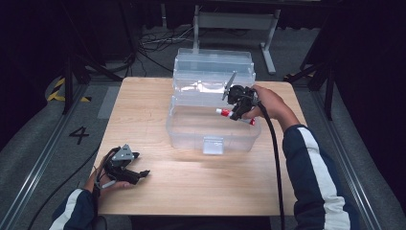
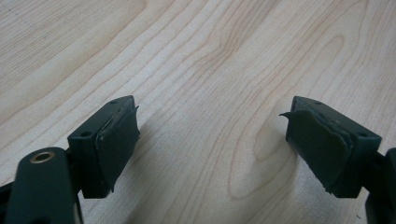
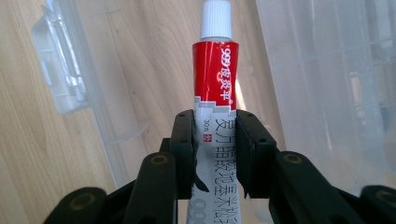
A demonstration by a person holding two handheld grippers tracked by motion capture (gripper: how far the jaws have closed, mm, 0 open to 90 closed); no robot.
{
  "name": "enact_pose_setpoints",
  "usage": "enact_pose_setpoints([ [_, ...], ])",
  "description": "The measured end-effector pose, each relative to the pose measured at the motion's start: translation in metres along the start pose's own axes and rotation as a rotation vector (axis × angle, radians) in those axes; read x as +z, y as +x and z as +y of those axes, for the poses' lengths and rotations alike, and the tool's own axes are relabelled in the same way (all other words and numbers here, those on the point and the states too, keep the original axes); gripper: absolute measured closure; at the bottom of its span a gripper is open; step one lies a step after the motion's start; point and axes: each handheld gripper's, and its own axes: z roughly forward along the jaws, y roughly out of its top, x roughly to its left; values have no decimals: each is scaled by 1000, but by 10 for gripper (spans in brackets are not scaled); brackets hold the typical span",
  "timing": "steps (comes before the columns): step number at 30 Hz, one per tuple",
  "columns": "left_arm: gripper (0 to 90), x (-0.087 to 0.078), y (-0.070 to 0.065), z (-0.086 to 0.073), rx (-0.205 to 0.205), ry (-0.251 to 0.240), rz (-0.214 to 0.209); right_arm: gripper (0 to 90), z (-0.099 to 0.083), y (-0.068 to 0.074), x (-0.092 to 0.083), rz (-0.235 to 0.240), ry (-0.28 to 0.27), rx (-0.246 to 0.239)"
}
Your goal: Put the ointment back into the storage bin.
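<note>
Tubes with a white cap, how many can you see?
1. The tube is pinched in the right claw, held over the clear plastic box on the table. More could hide behind the box's cloudy walls.

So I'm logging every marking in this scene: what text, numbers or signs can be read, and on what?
"999": red band of the tube held in the right gripper.
"30": the tube's white part.
Chinese print along the tube: too unclear to transcribe.
"4": floor, left of the table.
</note>
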Motion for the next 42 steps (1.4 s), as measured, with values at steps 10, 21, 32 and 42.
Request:
enact_pose_setpoints([
  [10, 174, 0, 0, 0, 0, 0, 0, 708, 2, -4, 16, 8, -5, -1],
  [21, 174, 0, 0, 0, 0, 0, 0, 707, 0, -2, 36, 20, 48, -10],
  [32, 174, 0, 0, 0, 0, 0, 0, 706, -6, 1, 55, 46, 97, -22],
  [42, 174, 0, 0, 0, 0, 0, 0, 705, -11, 1, 65, 77, 116, -18],
])
